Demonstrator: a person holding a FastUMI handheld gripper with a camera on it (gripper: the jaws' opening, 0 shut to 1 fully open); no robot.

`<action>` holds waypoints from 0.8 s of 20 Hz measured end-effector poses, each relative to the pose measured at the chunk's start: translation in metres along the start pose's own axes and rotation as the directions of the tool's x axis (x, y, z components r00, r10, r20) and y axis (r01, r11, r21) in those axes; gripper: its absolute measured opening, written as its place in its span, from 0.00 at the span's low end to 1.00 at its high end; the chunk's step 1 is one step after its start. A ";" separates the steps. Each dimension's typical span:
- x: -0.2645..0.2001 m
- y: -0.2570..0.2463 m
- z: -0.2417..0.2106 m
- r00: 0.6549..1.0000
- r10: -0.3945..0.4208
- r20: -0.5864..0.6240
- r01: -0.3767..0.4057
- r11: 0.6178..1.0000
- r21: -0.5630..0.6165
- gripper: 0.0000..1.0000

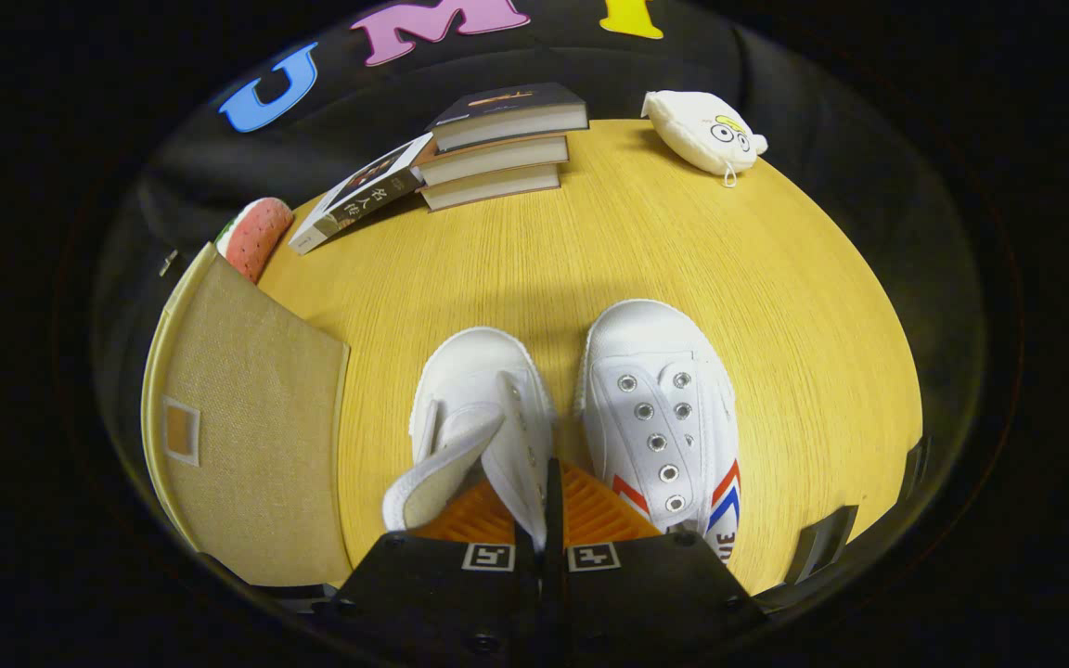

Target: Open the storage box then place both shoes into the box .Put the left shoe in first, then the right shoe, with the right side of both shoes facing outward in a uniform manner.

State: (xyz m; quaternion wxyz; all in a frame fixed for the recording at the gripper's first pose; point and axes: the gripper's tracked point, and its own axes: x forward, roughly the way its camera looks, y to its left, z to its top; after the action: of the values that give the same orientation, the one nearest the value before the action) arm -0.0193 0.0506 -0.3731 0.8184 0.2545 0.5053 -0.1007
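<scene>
The claw (548,520) is closed, its two fingers pinched on the side wall of the left shoe (483,408) by the opening, with the white canvas caught between the pads. That shoe sits directly ahead of the fingers, its toe pointing away from them, its tongue flopped over toward the storage box. Its long axis runs roughly in line with the claw.

Just beside it, on the far side from the box, stands the right shoe (660,408), parallel, toe also pointing away, its eyelets and the red and blue stripe on its side showing. The two shoes are close together, whether touching I cannot tell.

The storage box (247,417), a beige fabric one, lies on the left shoe's other side, near it on the worktop (590,250). Its lid appears to be flat across the top, so I judge it not yet open, though I cannot be sure from here. The coming move turns on this: the box lies sideways from the claw, across the shoe's long axis, so the shoe has to travel laterally toward it.

Beyond the shoes are a stack of books (497,148), a strawberry-like plush (256,237) behind the box, and a white plush (706,130).
</scene>
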 end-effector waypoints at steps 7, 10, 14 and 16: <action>-0.068 0.036 0.034 0.994 0.107 0.029 -0.109 0.989 0.098 0.06; -0.103 0.069 0.057 0.990 0.137 0.036 -0.140 0.985 0.102 0.06; -0.134 0.134 0.074 0.980 0.198 0.002 -0.196 0.972 0.127 0.06; -0.140 0.171 0.072 0.971 0.238 -0.035 -0.229 0.959 0.166 0.06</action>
State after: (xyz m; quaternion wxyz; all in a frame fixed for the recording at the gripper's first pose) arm 0.0428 0.1453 -0.1700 0.7873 0.3803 0.4840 -0.0368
